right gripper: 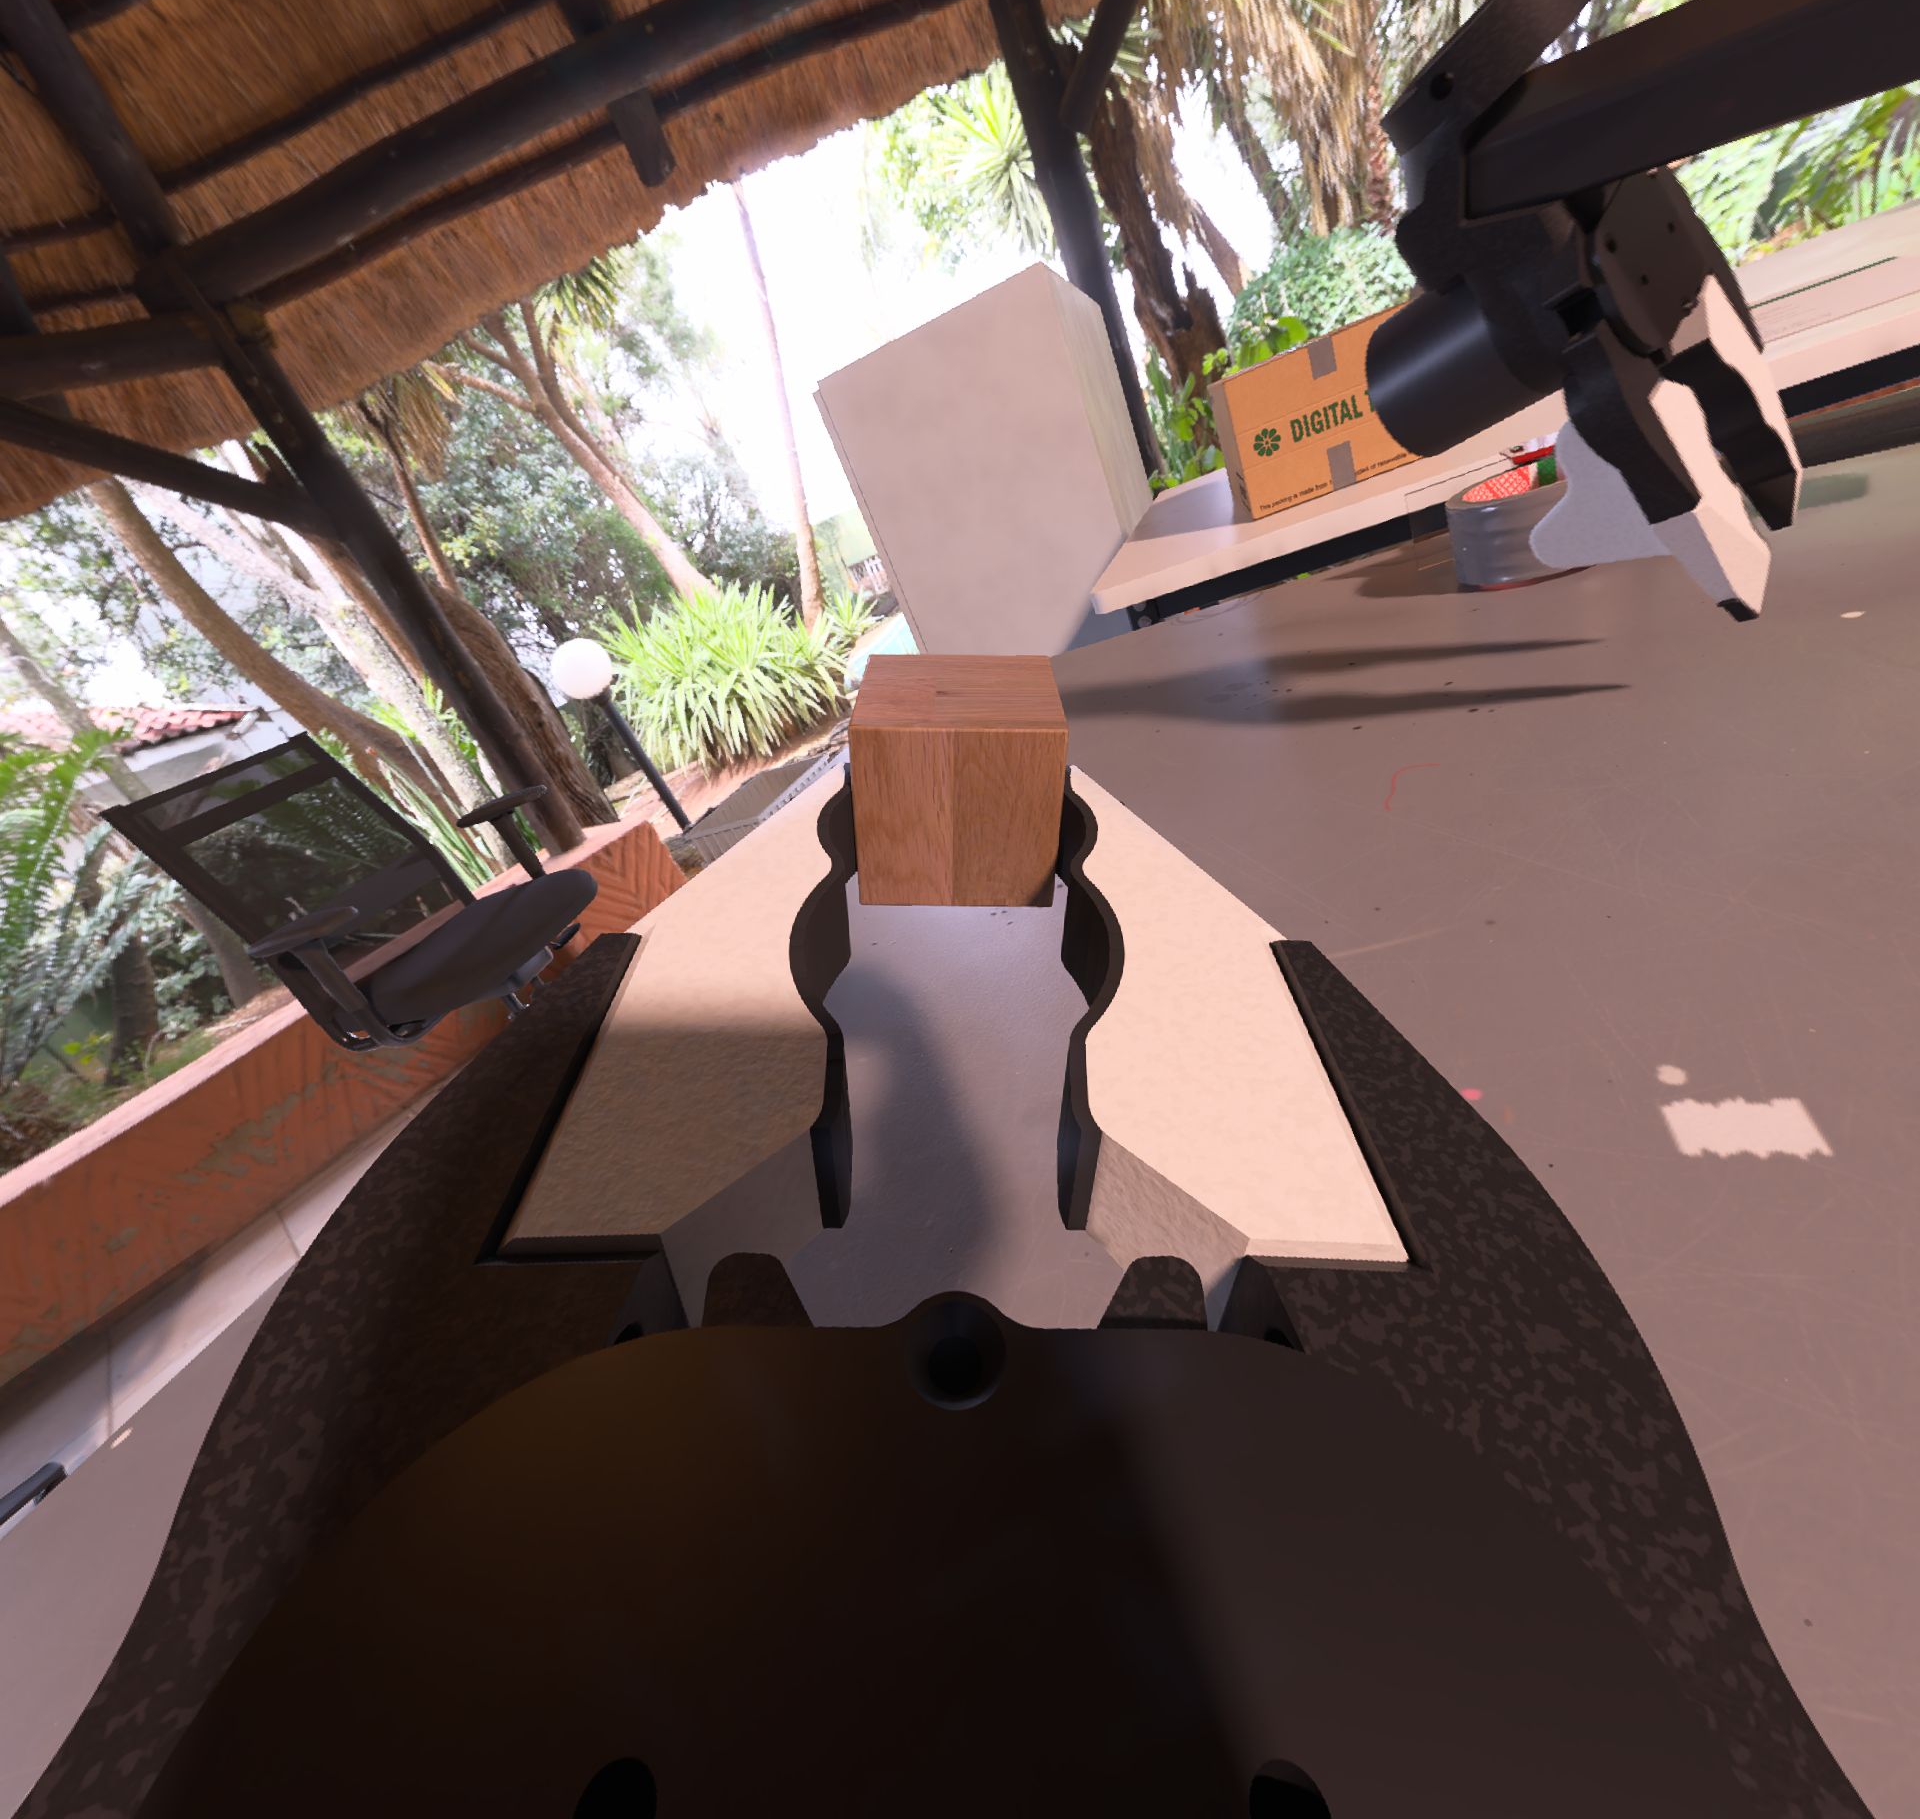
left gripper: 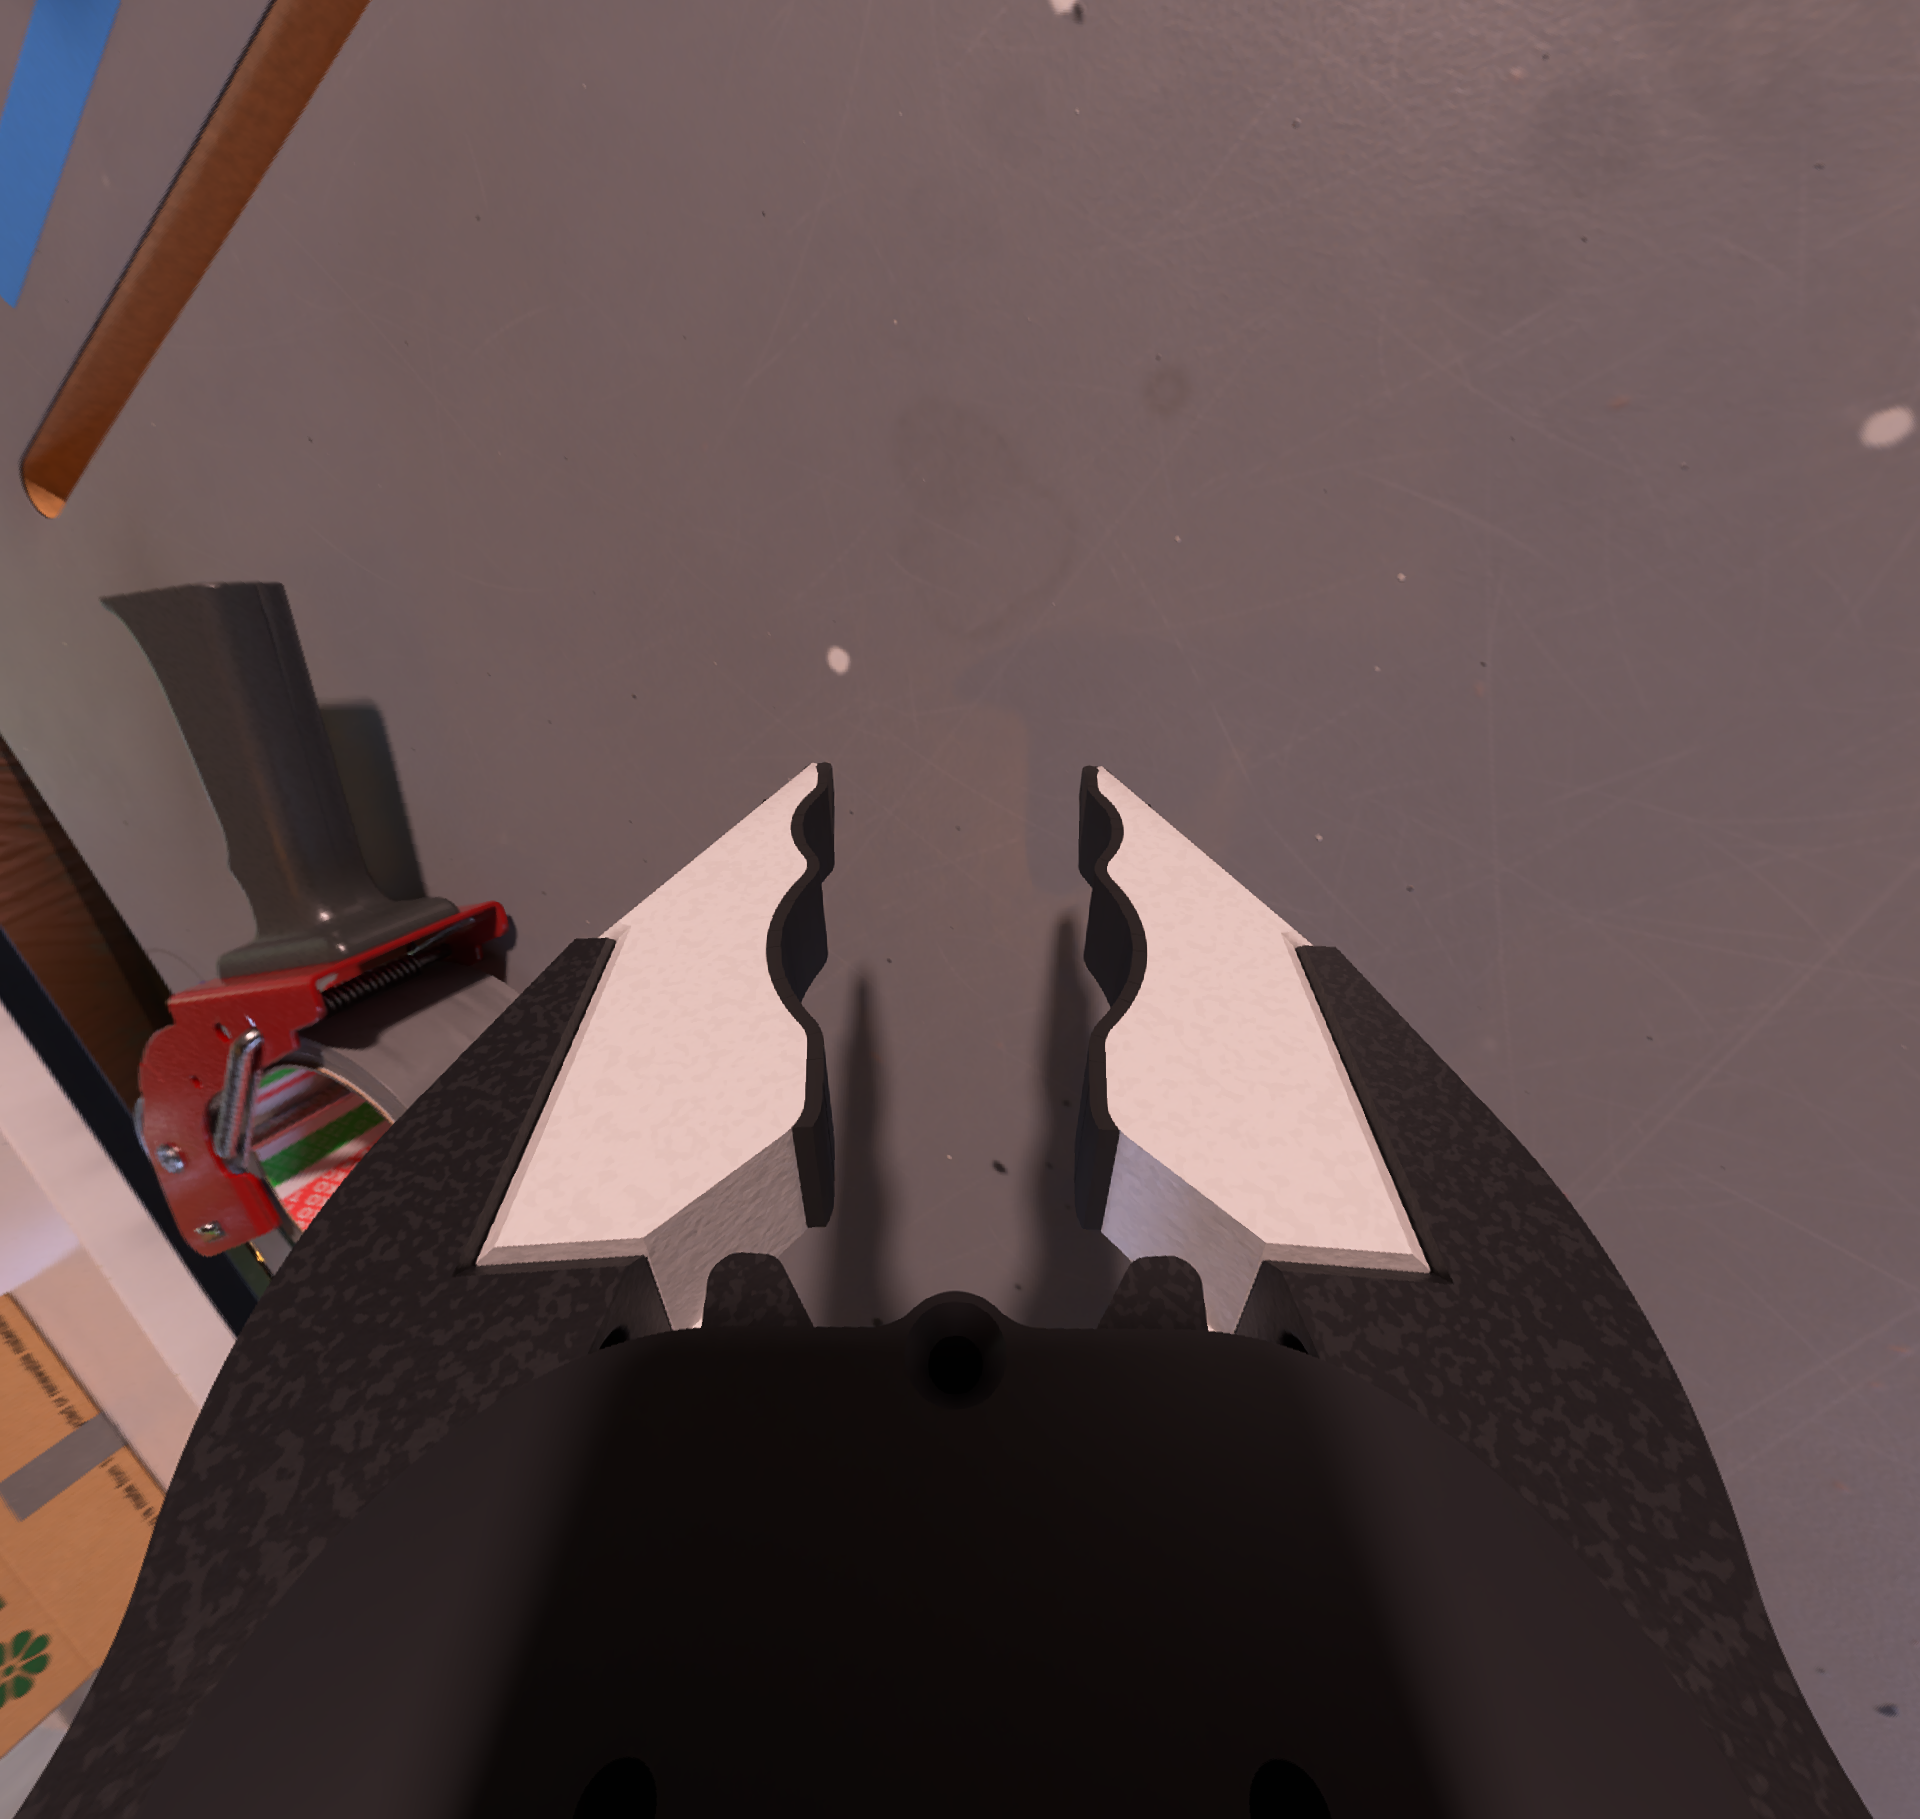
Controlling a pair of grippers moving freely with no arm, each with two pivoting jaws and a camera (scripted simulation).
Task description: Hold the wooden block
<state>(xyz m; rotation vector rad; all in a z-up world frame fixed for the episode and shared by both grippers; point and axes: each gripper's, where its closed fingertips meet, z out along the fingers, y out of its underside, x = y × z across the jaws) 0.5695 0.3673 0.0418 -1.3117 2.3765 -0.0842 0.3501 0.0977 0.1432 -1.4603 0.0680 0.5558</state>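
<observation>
**A:** Where does the wooden block (right gripper: 958,782) sit?

**B:** Between the tips of the right gripper (right gripper: 958,813). It is a cube with fine, warm brown grain and crisp edges. Both dark, wavy inner pads press against its side faces, so the jaws are clenched on it. Its underside shows with open space beneath, clear of the grey table (right gripper: 1455,886).

**A:** And the gripper's own build?

**B:** The fingers (right gripper: 1195,1042) are flat, pale wedges with a faintly pebbled surface, narrowing toward the tips. They are set in a black body with a mottled, grainy finish.

**A:** What about the left gripper (left gripper: 956,782)?

**B:** Its jaws stand released, with only the table surface (left gripper: 1351,419) showing in the gap. That top is matte grey, scuffed with fine scratches and dotted with small white flecks. In the right wrist view, the left gripper (right gripper: 1704,522) hangs above the table at the upper right, well apart from the block.

**A:** Anything beside it?

**B:** At the left of the left wrist view lies a tape dispenser (left gripper: 301,938): a smooth grey handle, a red metal frame with a spring, and a roll of grey tape. Farther up lies a long, brown strip with a rounded end (left gripper: 218,180). A cardboard box (right gripper: 1299,429) stands on a white tabletop (right gripper: 1174,554), next to a tall white panel (right gripper: 987,460). A black mesh-backed office chair (right gripper: 364,896) stands tilted at the left of the right wrist view, under a thatched roof (right gripper: 416,107).
</observation>
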